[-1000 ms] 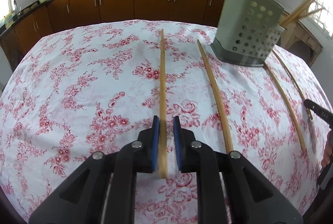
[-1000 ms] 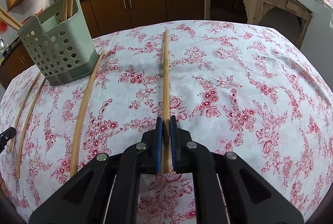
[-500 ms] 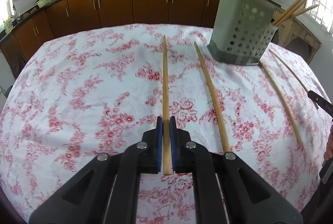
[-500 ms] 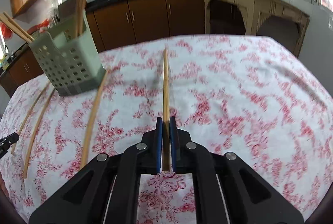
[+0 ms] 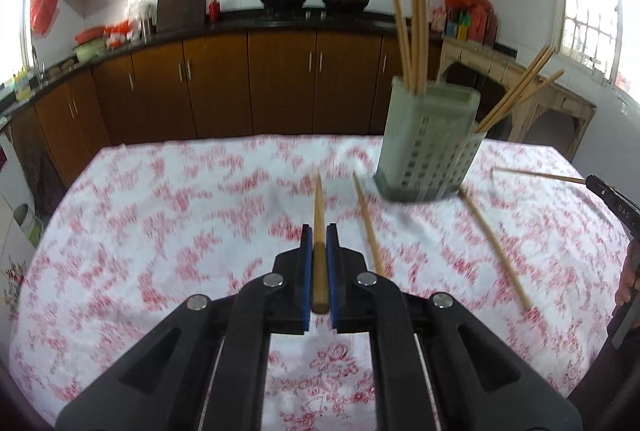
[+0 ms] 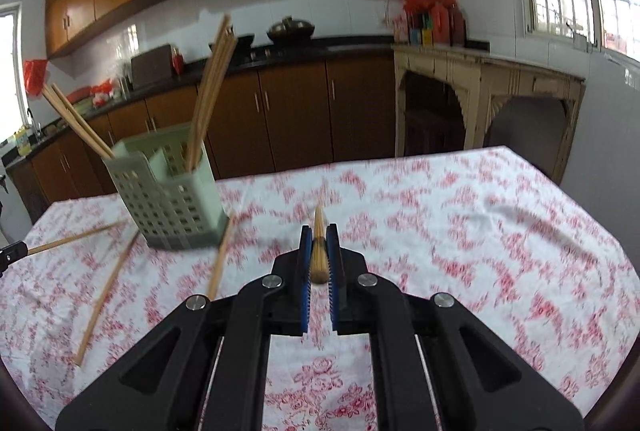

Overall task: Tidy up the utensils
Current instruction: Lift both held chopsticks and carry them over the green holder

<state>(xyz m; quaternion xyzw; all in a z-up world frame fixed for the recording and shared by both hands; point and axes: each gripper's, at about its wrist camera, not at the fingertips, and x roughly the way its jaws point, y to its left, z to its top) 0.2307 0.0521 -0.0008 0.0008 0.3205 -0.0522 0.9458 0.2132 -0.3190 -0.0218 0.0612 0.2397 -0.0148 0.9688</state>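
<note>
Bamboo chopsticks are being carried, one (image 5: 319, 227) pinched in the left gripper (image 5: 319, 251) and one (image 6: 319, 243) in the right gripper (image 6: 319, 251), each mid-frame, apparently heading next for the green holder (image 5: 428, 139) at upper right, needing tips dropped into its open top.

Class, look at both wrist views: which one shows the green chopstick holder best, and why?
The right wrist view shows the holder best: its open top, stepped compartments and two hole-dotted sides are visible, with chopsticks leaning out of it. The left wrist view shows the holder blurrier and from one corner, its inside hidden.
</note>
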